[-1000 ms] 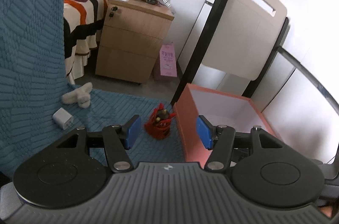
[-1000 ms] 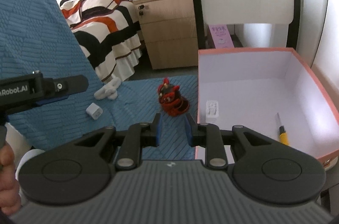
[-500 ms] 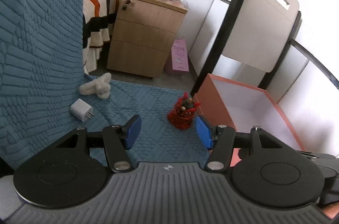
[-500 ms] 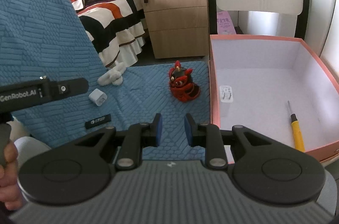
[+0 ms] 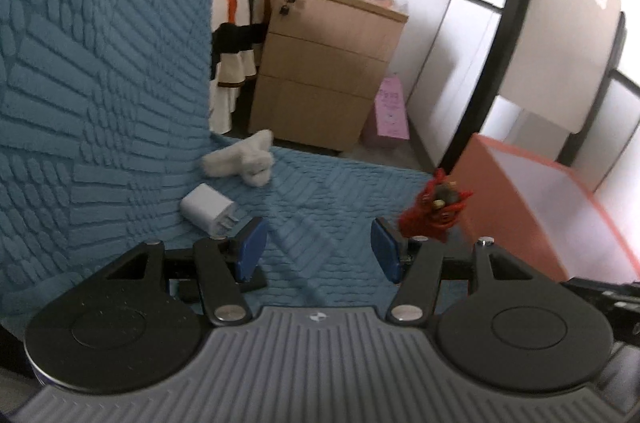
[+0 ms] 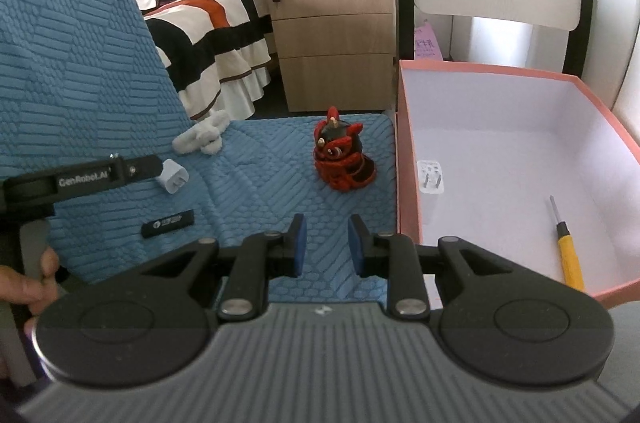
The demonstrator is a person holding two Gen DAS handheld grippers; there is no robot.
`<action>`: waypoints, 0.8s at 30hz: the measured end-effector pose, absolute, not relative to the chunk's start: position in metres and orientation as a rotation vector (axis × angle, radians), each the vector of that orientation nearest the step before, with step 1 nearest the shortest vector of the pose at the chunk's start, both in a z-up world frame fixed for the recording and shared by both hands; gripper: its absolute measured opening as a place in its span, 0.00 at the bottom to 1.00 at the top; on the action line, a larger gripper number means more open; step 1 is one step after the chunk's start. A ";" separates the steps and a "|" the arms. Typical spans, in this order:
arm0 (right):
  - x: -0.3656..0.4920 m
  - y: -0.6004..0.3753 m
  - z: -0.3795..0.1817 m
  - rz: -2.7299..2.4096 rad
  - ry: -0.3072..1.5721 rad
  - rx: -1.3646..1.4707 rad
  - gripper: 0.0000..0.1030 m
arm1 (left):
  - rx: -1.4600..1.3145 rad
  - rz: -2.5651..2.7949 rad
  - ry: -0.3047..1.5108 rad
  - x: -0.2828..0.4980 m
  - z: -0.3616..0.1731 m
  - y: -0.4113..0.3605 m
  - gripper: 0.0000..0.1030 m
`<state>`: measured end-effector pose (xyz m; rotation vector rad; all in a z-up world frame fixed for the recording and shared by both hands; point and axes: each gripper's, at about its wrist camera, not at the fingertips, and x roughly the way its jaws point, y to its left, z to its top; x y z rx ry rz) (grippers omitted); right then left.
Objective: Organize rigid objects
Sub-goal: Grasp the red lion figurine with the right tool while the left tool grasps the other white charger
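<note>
Blue textured cover (image 6: 256,179): fills the left and centre of the right wrist view; loose things lie on it.
Writing, far left: "GenRobot.AI" reads on the black bar of the left gripper (image 6: 86,179) seen in the right wrist view.
Black flat stick (image 6: 168,223): lower left of centre, carries a small white logo too small to read.
White charger (image 6: 173,177): left of centre, prongs out, just beside the bar's tip.
White fluffy item (image 6: 204,139): above the charger, at the fold of the cover.
Red lion figure (image 6: 342,161): centre, upright on the cover, near the box wall but apart from it.
Left gripper claw (image 5: 318,247): wide apart, holding nothing; charger (image 5: 208,209) just beyond its left pad.
Right gripper (image 6: 326,245): narrow gap, nothing between the pads.
Pink box (image 6: 404,151): right of frame, open, white inside.
Box contents: second white charger (image 6: 430,177) by the left wall; yellow-handled screwdriver (image 6: 566,247) lower right.
Pink bag (image 6: 428,43): upper right of centre, printing unreadable.
</note>
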<state>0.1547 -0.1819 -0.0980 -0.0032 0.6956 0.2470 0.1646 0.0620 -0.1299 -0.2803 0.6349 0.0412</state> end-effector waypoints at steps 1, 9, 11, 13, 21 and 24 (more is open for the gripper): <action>0.157 -0.182 -0.099 0.249 0.692 -0.001 0.26 | -0.275 0.050 0.642 0.167 -0.134 0.065 0.65; 0.182 -0.167 -0.104 0.276 0.669 -0.033 0.28 | -0.242 0.063 0.705 0.193 -0.147 0.074 0.67; 0.187 -0.163 -0.104 0.288 0.660 -0.044 0.32 | -0.246 0.071 0.722 0.201 -0.151 0.079 0.67; 0.193 -0.159 -0.104 0.298 0.655 -0.054 0.35 | -0.257 0.078 0.738 0.209 -0.155 0.086 0.67; 0.224 -0.138 -0.112 0.328 0.625 -0.133 0.46 | -0.280 0.119 0.801 0.242 -0.171 0.108 0.67; 0.238 -0.131 -0.118 0.323 0.622 -0.171 0.46 | -0.328 0.142 0.830 0.254 -0.178 0.117 0.67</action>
